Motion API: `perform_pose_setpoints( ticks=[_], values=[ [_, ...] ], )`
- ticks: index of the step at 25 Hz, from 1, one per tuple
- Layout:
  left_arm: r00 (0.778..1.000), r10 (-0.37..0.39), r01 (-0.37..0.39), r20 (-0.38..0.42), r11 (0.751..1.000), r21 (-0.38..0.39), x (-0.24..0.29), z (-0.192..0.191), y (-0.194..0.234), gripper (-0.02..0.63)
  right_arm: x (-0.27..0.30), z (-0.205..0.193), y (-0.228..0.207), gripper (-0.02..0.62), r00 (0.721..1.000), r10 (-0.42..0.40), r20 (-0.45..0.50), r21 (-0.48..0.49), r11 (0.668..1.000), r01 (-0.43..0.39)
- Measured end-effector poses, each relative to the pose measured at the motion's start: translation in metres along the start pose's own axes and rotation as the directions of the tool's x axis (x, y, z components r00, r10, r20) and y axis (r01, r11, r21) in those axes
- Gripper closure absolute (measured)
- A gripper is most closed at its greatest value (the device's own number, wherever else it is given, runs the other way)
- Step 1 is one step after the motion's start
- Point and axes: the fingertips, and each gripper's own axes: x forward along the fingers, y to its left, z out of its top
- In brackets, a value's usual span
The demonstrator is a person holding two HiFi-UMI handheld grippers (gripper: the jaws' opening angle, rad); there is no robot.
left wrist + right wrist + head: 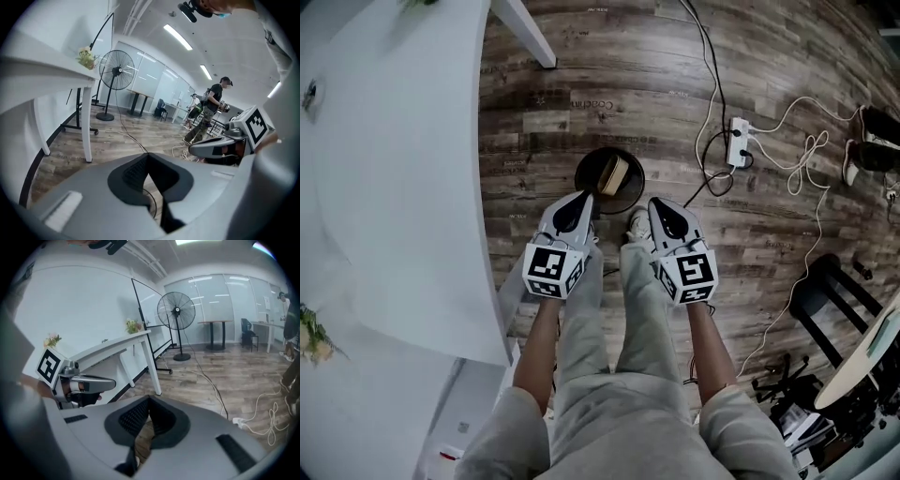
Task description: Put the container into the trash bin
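Observation:
A round black trash bin (585,172) stands on the wood floor in front of the person's feet. A tan container (617,174) lies inside it. In the head view my left gripper (582,198) hovers above the bin's near left edge and my right gripper (659,205) just right of it, side by side. Both are shut with nothing between the jaws. The left gripper view shows its own jaws (148,157) closed tip to tip, with the right gripper (219,146) alongside. The right gripper view shows the same closed jaws (149,400) and the left gripper (80,383).
A white table (394,169) fills the left, its leg (525,33) at the top. A power strip (738,141) with trailing cables lies right of the bin. A black stool (825,281) stands at the right. A standing fan (116,70) and a person (212,110) are farther off.

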Motion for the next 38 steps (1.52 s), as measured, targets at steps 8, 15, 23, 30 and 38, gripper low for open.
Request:
perform_pose_setpoints(
  ticks=[8, 15, 23, 30, 38],
  values=[
    [0.993, -0.032, 0.021, 0.115, 0.996, 0.090, -0.016, 0.094, -0.028, 0.595, -0.040, 0.089, -0.012, 0.581, 0.989, -0.043, 0.143, -0.041, 0.998, 0.049],
    [0.987, -0.052, 0.022, 0.154, 0.981, 0.193, -0.045, 0.155, -0.059, 0.595, -0.083, 0.139, -0.007, 0.581, 0.977, -0.074, 0.198, -0.076, 0.993, 0.091],
    [0.977, -0.047, -0.004, 0.208, 0.971, 0.238, -0.079, 0.213, -0.085, 0.595, -0.130, 0.195, 0.002, 0.581, 0.958, -0.072, 0.278, -0.108, 0.989, 0.106],
    [0.974, -0.033, -0.022, 0.223, 0.971, 0.239, -0.113, 0.238, -0.094, 0.595, -0.163, 0.221, 0.014, 0.581, 0.945, -0.087, 0.314, -0.120, 0.984, 0.130],
    [0.973, -0.022, -0.045, 0.231, 0.959, 0.280, -0.148, 0.256, -0.106, 0.595, -0.196, 0.245, 0.030, 0.581, 0.934, -0.085, 0.348, -0.129, 0.982, 0.137]
  ],
)
